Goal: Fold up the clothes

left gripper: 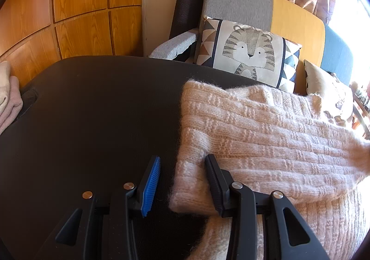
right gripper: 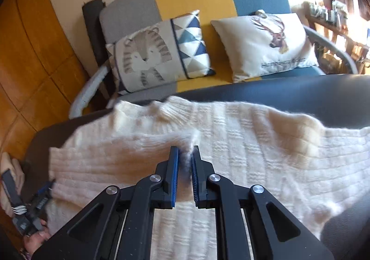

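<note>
The cream, fluffy cable-knit sweater (left gripper: 266,135) lies spread on the black matte table (left gripper: 92,116), reaching ahead and to the right of the left gripper (left gripper: 182,165), whose jaws stand wide apart astride its folded edge. The right gripper (right gripper: 186,155) has its blue-padded fingers (right gripper: 175,174) pressed nearly together, pinching a tuft of sweater (right gripper: 231,144) directly ahead of it.
</note>
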A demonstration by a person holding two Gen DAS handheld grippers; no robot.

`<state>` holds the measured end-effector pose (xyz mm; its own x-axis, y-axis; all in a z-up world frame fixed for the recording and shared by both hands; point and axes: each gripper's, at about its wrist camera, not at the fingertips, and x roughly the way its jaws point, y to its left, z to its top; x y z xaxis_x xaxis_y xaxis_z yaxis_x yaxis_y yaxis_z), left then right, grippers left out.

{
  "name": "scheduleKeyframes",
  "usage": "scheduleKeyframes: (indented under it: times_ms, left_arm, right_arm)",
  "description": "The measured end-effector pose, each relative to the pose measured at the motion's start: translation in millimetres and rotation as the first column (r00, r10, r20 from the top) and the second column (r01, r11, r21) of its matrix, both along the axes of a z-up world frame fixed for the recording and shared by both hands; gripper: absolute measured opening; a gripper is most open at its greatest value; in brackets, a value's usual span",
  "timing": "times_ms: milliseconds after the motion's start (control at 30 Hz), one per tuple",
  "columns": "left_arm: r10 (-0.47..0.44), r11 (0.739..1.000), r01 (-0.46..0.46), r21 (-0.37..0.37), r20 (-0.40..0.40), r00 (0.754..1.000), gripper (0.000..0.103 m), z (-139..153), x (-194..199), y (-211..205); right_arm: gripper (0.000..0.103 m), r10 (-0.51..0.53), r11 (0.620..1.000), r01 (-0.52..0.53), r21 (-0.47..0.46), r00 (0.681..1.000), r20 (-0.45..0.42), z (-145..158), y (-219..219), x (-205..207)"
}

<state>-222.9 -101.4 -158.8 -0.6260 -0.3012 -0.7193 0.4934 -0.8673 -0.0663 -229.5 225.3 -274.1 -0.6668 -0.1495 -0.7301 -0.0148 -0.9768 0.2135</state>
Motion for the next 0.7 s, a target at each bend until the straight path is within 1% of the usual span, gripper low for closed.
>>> scheduleKeyframes:
  times_ms: [33, 67, 100, 133, 200, 233, 267, 300, 567, 667, 700]
  left_arm:
    - [0.000, 1.000, 0.000, 0.000, 0.000, 1.000, 0.041, 0.0, 0.0, 0.3]
    - [0.000, 1.000, 0.000, 0.000, 0.000, 1.000, 0.041, 0.1, 0.0, 0.5]
    - [0.000, 1.000, 0.000, 0.000, 0.000, 1.000, 0.041, 0.1, 0.0, 0.8]
    - [0.000, 1.000, 0.000, 0.001, 0.000, 1.000, 0.041, 0.1, 0.1, 0.7]
    - [0.000, 1.000, 0.000, 0.000, -0.001, 1.000, 0.041, -0.1, 0.1, 0.7]
    - [0.001, 1.000, -0.001, -0.003, 0.000, 1.000, 0.041, -0.1, -0.1, 1.2]
    - [0.001, 1.000, -0.001, -0.007, 0.002, 1.000, 0.042, 0.0, -0.3, 1.8]
    - [0.001, 1.000, -0.001, -0.010, 0.003, 1.000, 0.042, 0.0, -0.5, 2.3]
    - [-0.001, 1.000, 0.001, 0.003, -0.004, 1.000, 0.042, -0.8, 1.3, -1.6]
    - [-0.002, 1.000, 0.002, 0.012, -0.010, 1.000, 0.042, -1.6, 2.4, -3.1]
    - [-0.002, 1.000, 0.003, 0.013, -0.012, 1.000, 0.042, -1.9, 2.6, -3.2]
  right_arm:
    - [0.008, -0.010, 1.000, 0.009, 0.030, 1.000, 0.029, -7.6, 2.0, -2.3]
    - [0.008, -0.016, 0.999, 0.014, 0.035, 0.998, 0.063, -16.4, 5.8, -4.9]
    - [0.009, -0.020, 1.000, 0.020, -0.004, 0.998, 0.067, -21.8, 13.1, -5.3]
    - [0.010, -0.039, 0.998, 0.041, -0.045, 0.998, 0.048, -21.4, 21.4, -2.4]
    - [0.011, -0.089, 0.994, 0.089, -0.071, 0.996, 0.003, -12.2, 30.8, 5.6]
    - [0.011, -0.087, 0.993, 0.084, -0.083, 0.996, -0.028, -6.2, 30.8, 8.7]
    - [0.011, -0.059, 0.994, 0.052, -0.097, 0.996, -0.065, 0.3, 27.1, 10.8]
    - [0.011, -0.040, 0.995, 0.032, -0.098, 0.996, -0.080, 2.5, 23.0, 10.0]
    - [0.011, 0.042, 0.999, -0.041, 0.004, 0.999, -0.024, -15.2, -12.8, -20.9]
    - [0.009, 0.071, 0.997, -0.070, 0.041, 0.998, 0.000, -21.9, -26.2, -32.4]
    - [0.009, 0.056, 0.997, -0.056, 0.044, 0.998, 0.004, -22.4, -25.5, -33.4]
